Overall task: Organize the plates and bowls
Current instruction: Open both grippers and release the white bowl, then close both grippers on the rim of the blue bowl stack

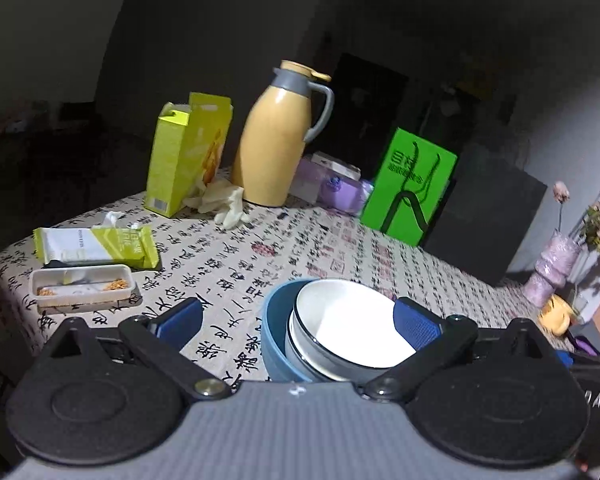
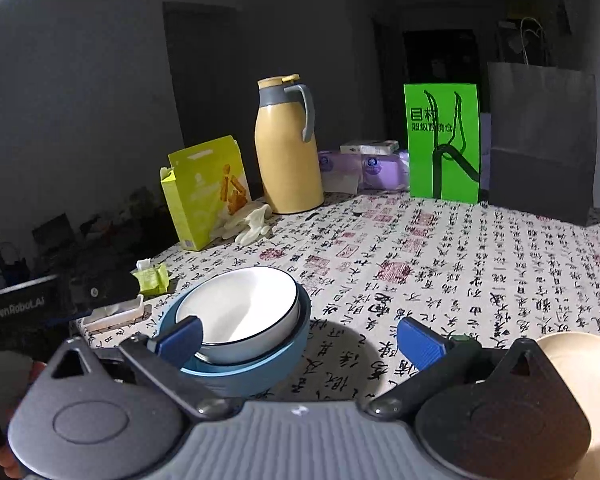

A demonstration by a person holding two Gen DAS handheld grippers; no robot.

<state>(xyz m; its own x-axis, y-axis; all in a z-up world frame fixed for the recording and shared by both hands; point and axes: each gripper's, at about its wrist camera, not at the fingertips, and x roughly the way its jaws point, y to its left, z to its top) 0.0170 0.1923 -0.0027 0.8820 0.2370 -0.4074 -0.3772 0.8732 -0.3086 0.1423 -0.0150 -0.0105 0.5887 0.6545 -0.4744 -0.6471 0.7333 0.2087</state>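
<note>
Both of your tools, left (image 1: 298, 320) and right (image 2: 298, 338), are gaping empty. White bowl (image 2: 240, 312) is sitting inside blue bowl (image 2: 260, 372) on the bench (image 2: 460, 264); "GenRobot.AI" is showing on the left tool.

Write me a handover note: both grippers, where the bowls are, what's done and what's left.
Left gripper: open, empty, at the stack.
Right gripper: open, empty, just right of the stack.
White bowl sits nested inside the blue bowl on the table.
A cream dish shows at the right gripper's right side, only partly in view.
Done: white and blue bowls stacked.
Left: probably the cream dish; no other plates in view.
</note>
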